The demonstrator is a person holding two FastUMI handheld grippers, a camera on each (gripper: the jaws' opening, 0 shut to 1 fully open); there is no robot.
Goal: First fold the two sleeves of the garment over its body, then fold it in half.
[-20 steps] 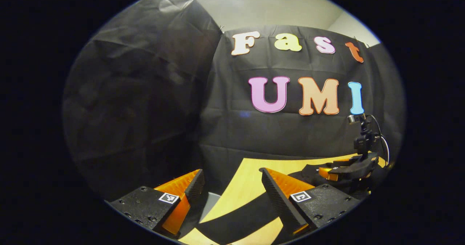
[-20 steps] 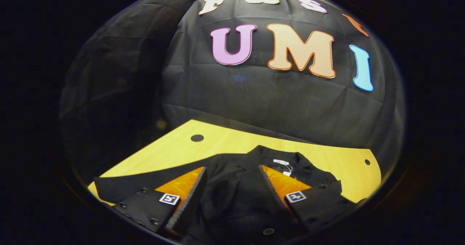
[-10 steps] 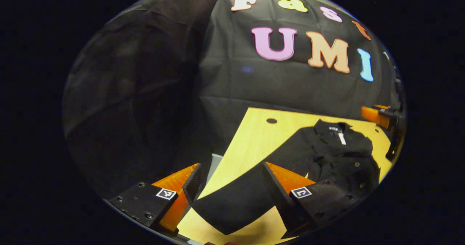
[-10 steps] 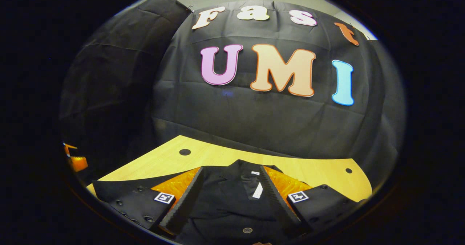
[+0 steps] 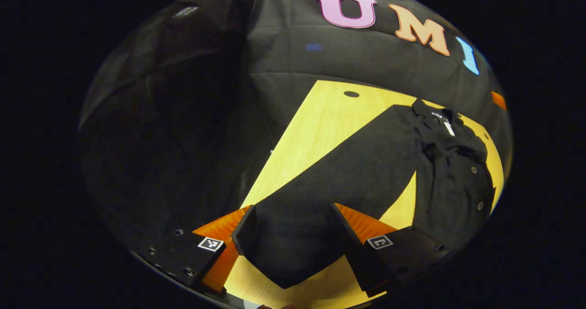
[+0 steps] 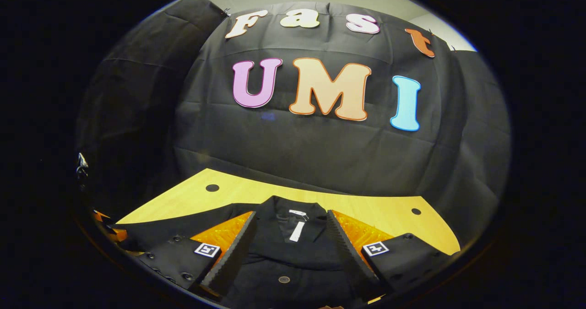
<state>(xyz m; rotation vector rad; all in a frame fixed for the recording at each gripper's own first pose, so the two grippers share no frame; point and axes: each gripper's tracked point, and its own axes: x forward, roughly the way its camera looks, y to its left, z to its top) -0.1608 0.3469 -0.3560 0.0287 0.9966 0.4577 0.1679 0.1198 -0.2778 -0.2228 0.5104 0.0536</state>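
Observation:
A black button-up garment (image 5: 453, 185) lies on the yellow wooden table (image 5: 320, 116), its body rumpled and its collar with a white tag (image 5: 447, 127) at the far end. One long sleeve (image 5: 348, 171) stretches flat across the table toward my left gripper (image 5: 293, 210). That gripper is open, and the sleeve's cuff end lies below and between its fingers. In the right gripper view, my right gripper (image 6: 291, 214) hovers open over the garment's chest. The collar and tag (image 6: 296, 230) sit between its fingers, with a button (image 6: 284, 279) just below.
The table (image 6: 375, 210) has small round holes near its far corners (image 6: 212, 187) (image 6: 415, 211). Black cloth walls close in behind and to the left. The table's left edge (image 5: 279, 149) runs close beside the outstretched sleeve.
My left gripper has tipped down and moved over the sleeve, so the cuff now lies between its fingers. My right gripper has shifted to centre on the collar. Both stay open.

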